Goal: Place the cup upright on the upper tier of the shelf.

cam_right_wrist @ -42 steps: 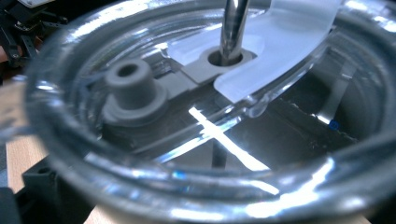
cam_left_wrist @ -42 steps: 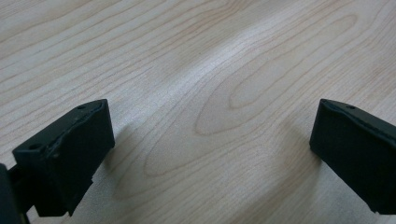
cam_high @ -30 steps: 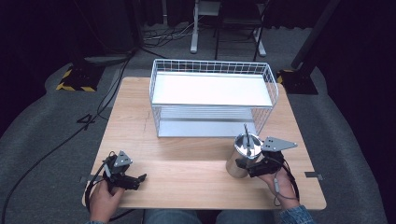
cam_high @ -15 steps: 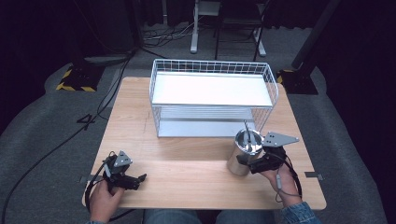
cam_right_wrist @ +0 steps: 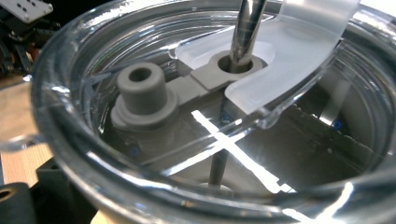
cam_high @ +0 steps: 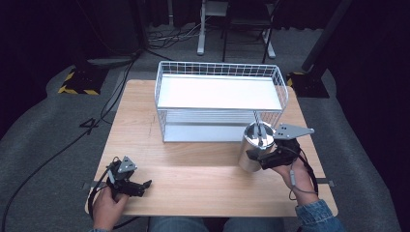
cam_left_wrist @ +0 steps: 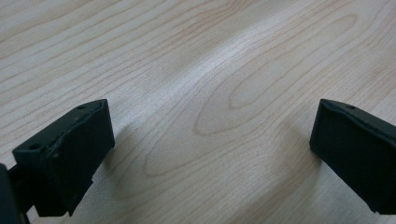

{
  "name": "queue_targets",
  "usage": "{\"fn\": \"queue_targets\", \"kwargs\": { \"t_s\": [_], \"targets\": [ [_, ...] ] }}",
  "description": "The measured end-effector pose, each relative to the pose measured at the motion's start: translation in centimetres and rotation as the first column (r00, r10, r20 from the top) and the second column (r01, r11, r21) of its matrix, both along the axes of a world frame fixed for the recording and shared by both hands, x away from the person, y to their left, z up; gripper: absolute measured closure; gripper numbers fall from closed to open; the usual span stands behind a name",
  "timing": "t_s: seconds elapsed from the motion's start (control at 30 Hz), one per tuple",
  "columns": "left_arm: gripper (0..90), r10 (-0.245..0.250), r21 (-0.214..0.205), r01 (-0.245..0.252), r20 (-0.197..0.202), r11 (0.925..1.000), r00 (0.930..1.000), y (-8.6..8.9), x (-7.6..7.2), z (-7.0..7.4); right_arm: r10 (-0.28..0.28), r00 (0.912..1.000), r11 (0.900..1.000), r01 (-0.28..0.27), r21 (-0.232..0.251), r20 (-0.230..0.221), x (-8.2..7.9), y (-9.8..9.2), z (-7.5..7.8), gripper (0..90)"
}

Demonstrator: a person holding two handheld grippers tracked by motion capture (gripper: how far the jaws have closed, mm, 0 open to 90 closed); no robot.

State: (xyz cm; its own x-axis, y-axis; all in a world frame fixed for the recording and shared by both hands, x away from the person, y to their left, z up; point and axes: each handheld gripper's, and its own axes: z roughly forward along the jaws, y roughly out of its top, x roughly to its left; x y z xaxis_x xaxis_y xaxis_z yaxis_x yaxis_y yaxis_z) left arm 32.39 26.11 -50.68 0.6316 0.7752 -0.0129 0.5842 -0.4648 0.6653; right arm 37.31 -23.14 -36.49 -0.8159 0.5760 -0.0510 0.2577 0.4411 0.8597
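Note:
A steel tumbler with a clear lid and a metal straw is near the table's right side, just in front of the wire rack. My right gripper is shut on the tumbler's side, and one of its black fingers shows under the lid's rim at the lower left. A grey stopper sits on the lid beside the straw hole. My left gripper rests low at the front left, open, with bare wood between its jaws.
A white wire rack with a flat upper shelf and a lower shelf stands at the back middle of the wooden table. Beyond the table lie dark floor, cables and a stand's legs.
The right gripper has carried the tumbler a little away from the person, towards the rack's right front corner. The left gripper has stayed put.

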Motion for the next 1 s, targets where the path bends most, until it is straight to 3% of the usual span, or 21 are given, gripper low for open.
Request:
{"fn": "queue_targets", "kwargs": {
  "t_s": [0.17, 0.6, 0.7, 1.0],
  "targets": [
    [0.2, 0.003, -0.003, -0.003, -0.002, 1.0000, 1.0000, 0.0, 0.0, 0.0, -0.002, 0.9999, 1.0000, 0.002, -0.002, 0.014, 0.5, 0.0, 2.2, 3.8],
    [0.3, -0.001, 0.002, 0.001, 0.001, 1.0000, 1.0000, 0.0, 0.0, 0.0, -0.020, 0.9994, 0.9996, 0.019, 0.021, 0.029, 1.9, -0.2, 5.6, 3.8],
    [0.3, 0.001, 0.001, -0.001, 0.001, 1.0000, 1.0000, 0.0, 0.0, 0.0, -0.028, 0.9987, 0.9993, 0.026, 0.028, 0.044, 2.2, -0.3, 7.2, 3.8],
    [0.3, 0.000, 0.001, 0.000, 0.001, 1.0000, 1.0000, 0.0, 0.0, 0.0, -0.041, 0.9970, 0.9989, 0.040, 0.024, 0.066, 3.1, -0.1, 10.0, 3.8]
  ]
}}
